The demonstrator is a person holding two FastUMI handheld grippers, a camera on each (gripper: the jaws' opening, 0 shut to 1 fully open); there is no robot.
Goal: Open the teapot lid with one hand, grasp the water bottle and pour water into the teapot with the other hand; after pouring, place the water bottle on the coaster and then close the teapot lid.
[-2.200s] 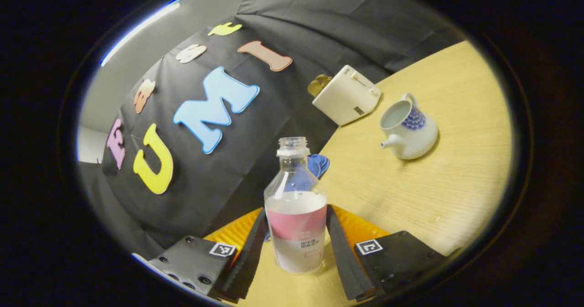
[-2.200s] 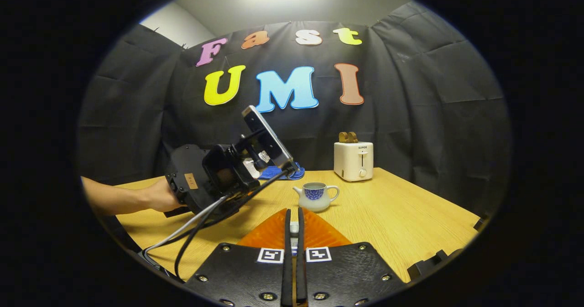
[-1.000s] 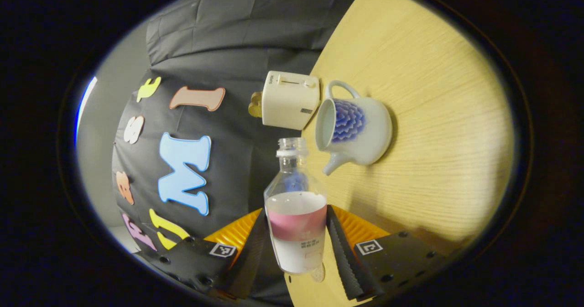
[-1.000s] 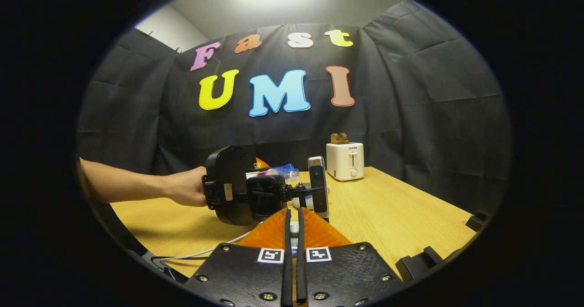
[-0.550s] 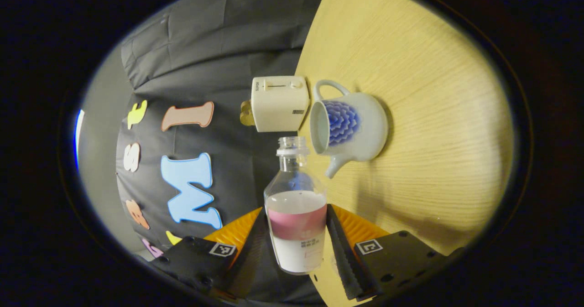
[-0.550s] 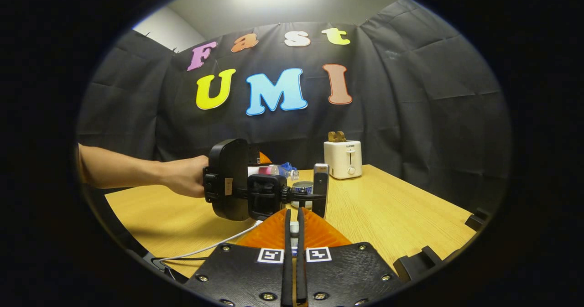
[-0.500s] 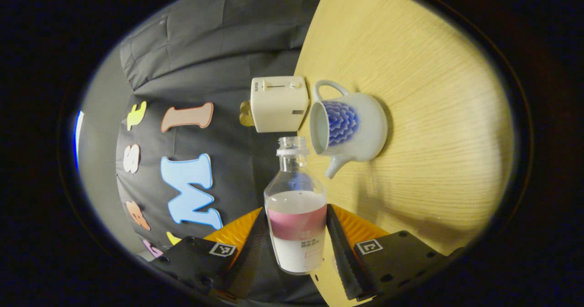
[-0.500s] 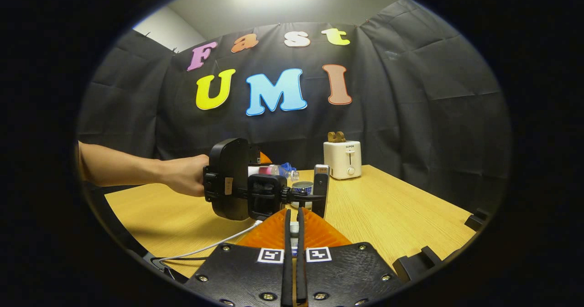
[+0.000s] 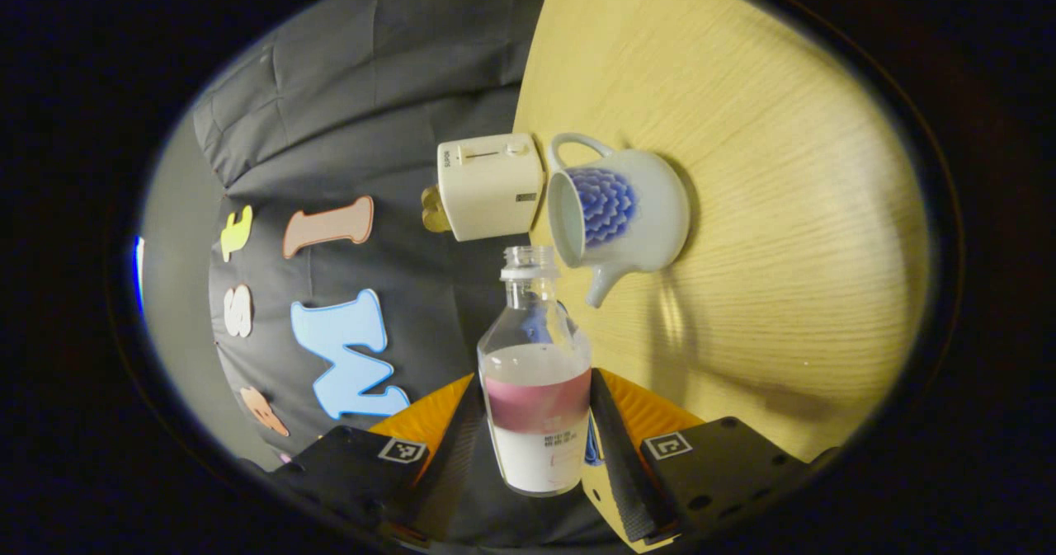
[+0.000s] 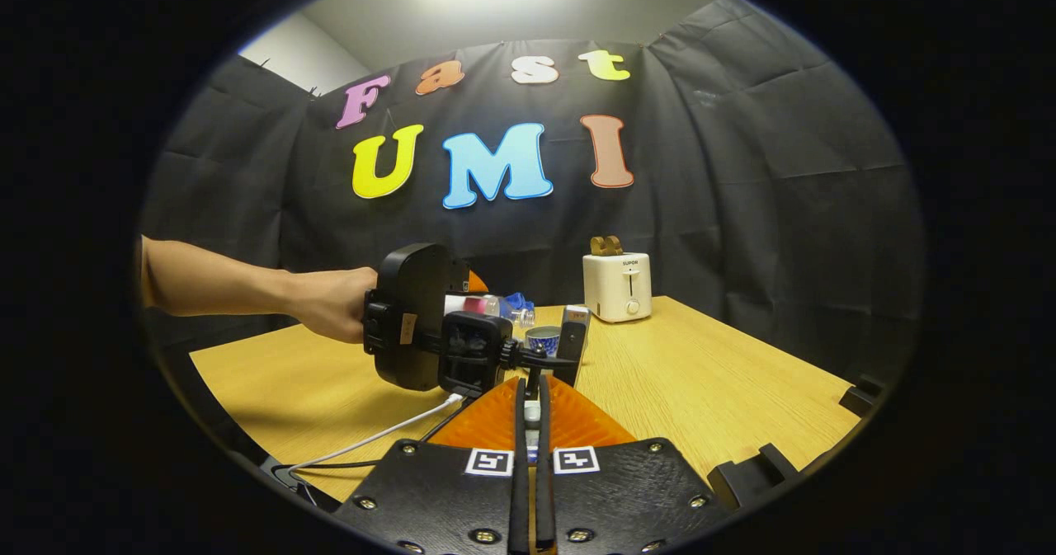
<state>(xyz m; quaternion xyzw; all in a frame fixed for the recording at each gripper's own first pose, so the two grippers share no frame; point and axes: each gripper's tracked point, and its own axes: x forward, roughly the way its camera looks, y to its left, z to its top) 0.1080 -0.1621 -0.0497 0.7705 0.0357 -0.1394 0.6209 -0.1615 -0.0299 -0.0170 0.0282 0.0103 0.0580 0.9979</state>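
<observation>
We saw the pale wooden table (image 10: 701, 382) spread across the booth, and in the left gripper view it stood rotated on its side, running up the right half (image 9: 767, 209). Against the back cloth sat a cream boxy toaster (image 10: 616, 286), with something brown poking from its top slot; it also showed in the left gripper view (image 9: 490, 185), just beside the teapot.

A bare forearm and hand (image 10: 326, 314) reached in from the left and held the left gripper (image 10: 462, 324) tipped over sideways above the table. In its own view the left gripper (image 9: 536, 431) was closed on the clear plastic water bottle with a pink and white label (image 9: 537, 390), one finger pressing each side of the label. The bottle was uncapped, and its open mouth lay right at the rim of the white ceramic teapot with a blue scale pattern (image 9: 617, 209), which stood lidless on the table. We could not make out a stream of water.

The right gripper (image 10: 530, 411) hung low in front, its jaws drawn narrow around a small whitish piece (image 10: 531, 413); we could not tell whether this was the lid.
</observation>
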